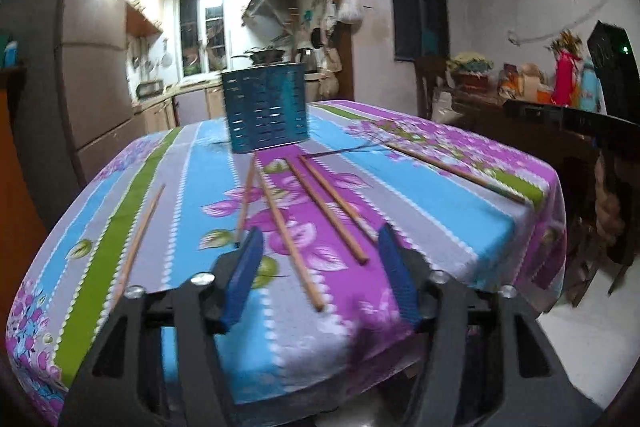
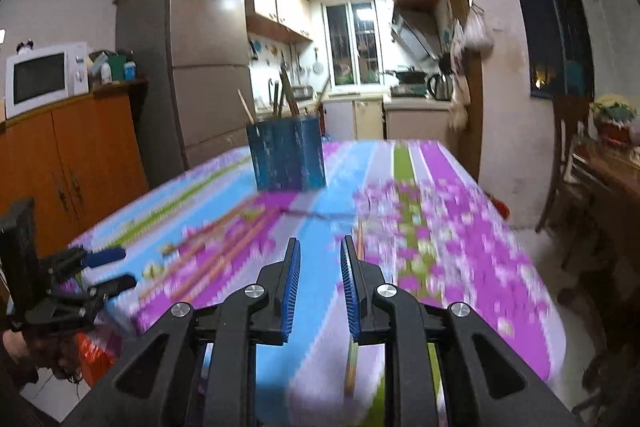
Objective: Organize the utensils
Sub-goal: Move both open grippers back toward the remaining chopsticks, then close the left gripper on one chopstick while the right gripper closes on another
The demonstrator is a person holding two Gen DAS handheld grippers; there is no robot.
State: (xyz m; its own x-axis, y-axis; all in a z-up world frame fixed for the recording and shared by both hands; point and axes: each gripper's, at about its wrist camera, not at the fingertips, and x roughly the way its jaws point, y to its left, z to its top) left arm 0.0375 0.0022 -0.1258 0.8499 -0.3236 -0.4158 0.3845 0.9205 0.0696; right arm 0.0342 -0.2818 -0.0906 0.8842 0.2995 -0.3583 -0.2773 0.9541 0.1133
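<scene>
L wrist view, nearest: left gripper [image 1: 318, 239] with its jaws about half apart, blue pads [image 1: 244, 277] bare, nothing held. It hangs over the near edge of the table [image 1: 460, 255], which wears a striped floral cloth. Between and just past the pads lie chopsticks, sharp enough here to count: 6 on the cloth. One lies alone far left [image 1: 140, 243], 4 fan out in the middle [image 1: 290, 235], their far ends converging toward the holder, and one lies well apart on the right [image 1: 456, 169]. Beyond them stands 1 blue slotted holder [image 1: 266, 107], upright, near the table's far edge. This view also catches the right gripper [image 1: 576, 121] at the right edge, dark and blurred.

R wrist view, nearest: right gripper [image 2: 320, 247], jaws only a narrow gap apart, nothing between the pads. A chopstick [image 2: 351, 367] runs under the right pad on the cloth, not gripped. Cloth is heavily smeared here, so the middle sticks [image 2: 224, 247] show only as orange streaks; count not possible, maybe 3 or 4. Left gripper [image 2: 120, 267] shows at the left edge, fingers apart and empty, with a bit of the person's hand [image 2: 20, 343] below it.

Only this view shows sticks already standing in the holder [image 2: 286, 155], roughly 4, plus a microwave [image 2: 46, 77] on an orange cabinet and a fridge [image 2: 200, 55] behind. Kitchen w/ window lies farthest back in both.
</scene>
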